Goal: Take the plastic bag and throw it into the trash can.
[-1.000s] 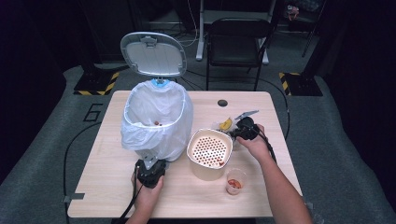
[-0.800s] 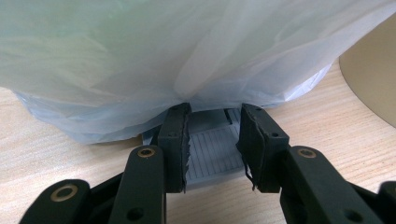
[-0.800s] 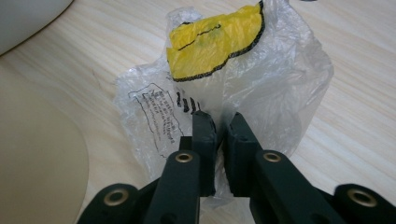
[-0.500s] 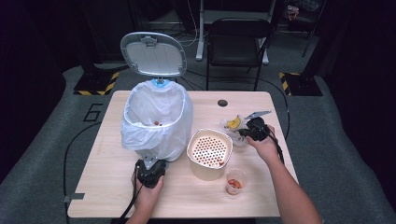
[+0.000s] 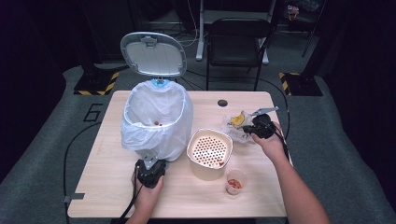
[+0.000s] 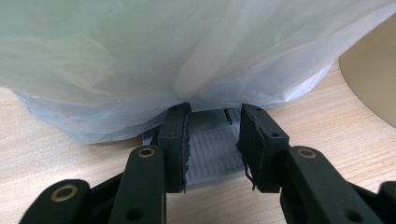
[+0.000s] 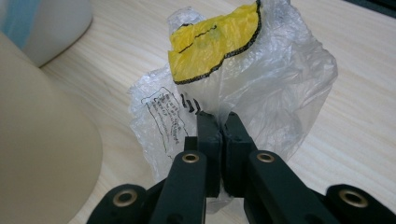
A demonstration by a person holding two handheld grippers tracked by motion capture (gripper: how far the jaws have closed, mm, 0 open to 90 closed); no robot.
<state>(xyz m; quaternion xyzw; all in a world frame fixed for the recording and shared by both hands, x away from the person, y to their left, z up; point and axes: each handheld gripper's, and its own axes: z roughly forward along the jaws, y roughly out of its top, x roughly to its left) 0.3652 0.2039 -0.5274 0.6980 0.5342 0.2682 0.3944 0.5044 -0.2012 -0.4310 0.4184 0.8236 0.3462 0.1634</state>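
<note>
Our right claw (image 5: 254,128) pinches the plastic wrapper (image 7: 243,88); the bin (image 5: 156,119) lies at nine o'clock, its pedal (image 6: 212,154) clamped by our left claw (image 6: 212,144).

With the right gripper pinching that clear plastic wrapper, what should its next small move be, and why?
Probably carry the wrapper up and over toward the bin. The right gripper is shut on the wrapper's edge, the lid stands open, and the left gripper grips the bin's pedal, so the liner's mouth is ready to receive it.
</note>
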